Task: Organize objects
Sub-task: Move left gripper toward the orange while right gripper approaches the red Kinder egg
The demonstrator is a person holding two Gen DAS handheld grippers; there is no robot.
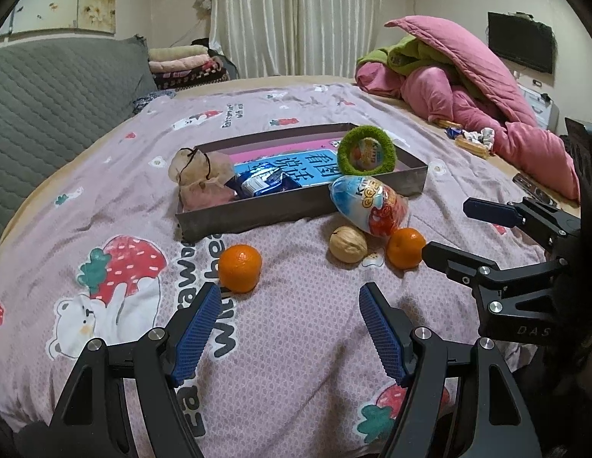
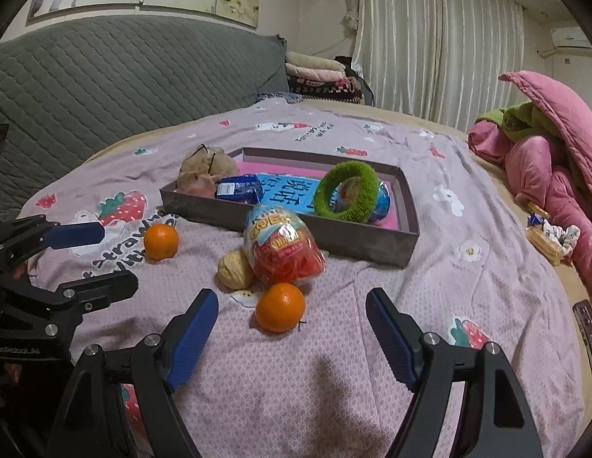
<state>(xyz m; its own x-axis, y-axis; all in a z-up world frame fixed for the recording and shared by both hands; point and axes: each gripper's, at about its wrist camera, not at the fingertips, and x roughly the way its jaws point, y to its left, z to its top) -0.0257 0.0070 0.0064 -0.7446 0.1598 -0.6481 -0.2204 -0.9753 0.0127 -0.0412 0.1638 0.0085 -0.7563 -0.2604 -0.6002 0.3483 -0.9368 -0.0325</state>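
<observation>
1. Left gripper point(image 1: 288, 328): fingers spread wide, holding nothing, hovering over the bed point(image 1: 296, 343) just short of the left orange point(image 1: 240, 268).
2. Left orange: loose on the bedsheet, in front of the tray's near-left corner, apart from the other items. Judged firm, round, light; will roll on the soft sheet, so close on its widest middle, not the top.
3. Tray point(image 1: 258, 215): shallow grey box, already holds a drawstring pouch point(image 1: 198, 179) at its left end, a blue snack pack point(image 1: 259, 183), a blue book point(image 1: 315, 170) and a green fuzzy ring point(image 1: 368, 150) propped at the right end.
4. Walnut point(image 1: 347, 244): on the sheet in front of the tray, touching the toy-egg packet. Hard, small, bumpy shell; likely grips fine, but could skid out of the pads if pinched off-centre.
5. Toy-egg packet point(image 1: 368, 206): leaning against the tray's near wall, outside it. Glossy crinkly wrap, looks slippery and light; take it across the narrow width.
6. Right orange point(image 2: 280, 307): on the sheet just right of the walnut, close ahead of the right gripper point(image 2: 292, 334).
7. Right gripper: fingers wide apart, empty, orange sits near the gap but not yet between the pads.
8. Four loose items remain outside the tray, judging by layout.
</observation>
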